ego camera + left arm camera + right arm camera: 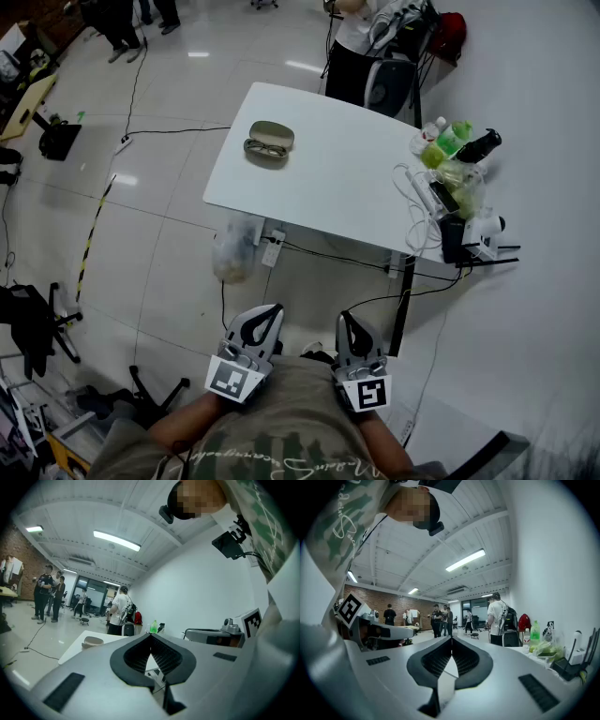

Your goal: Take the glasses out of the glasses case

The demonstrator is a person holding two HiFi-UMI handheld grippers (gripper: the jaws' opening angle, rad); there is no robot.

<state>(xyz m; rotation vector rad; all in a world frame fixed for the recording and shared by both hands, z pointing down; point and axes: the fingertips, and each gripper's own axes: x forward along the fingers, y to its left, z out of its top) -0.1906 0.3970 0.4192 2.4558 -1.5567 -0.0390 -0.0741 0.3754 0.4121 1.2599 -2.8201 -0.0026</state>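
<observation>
Head view shows a person standing back from a white table (337, 169), a gripper in each hand drawn in close to the chest. On the table's left part, toward the far side, lies an olive case (272, 134), with the glasses (265, 148) along its near edge. From here it cannot be told whether the case is open or shut, or whether the frames rest in a lid or on the tabletop. Bottles (454, 137) and cables crowd the right end.

The left gripper (274, 309) and right gripper (343, 319) are both well apart from the case. In the left gripper view the jaws meet at their tips with nothing between them, and the case (92, 642) shows low and far to the left. The right gripper view shows the same: tips together, nothing held.

Judged from this, the reach has yet to begin. Doing it well likely means spreading both pairs of jaws on the way in and steadying the case with one gripper. The other should take the frames at the bridge or a temple rather than the lenses, lifting them straight up so the case does not slide on the smooth top.
</observation>
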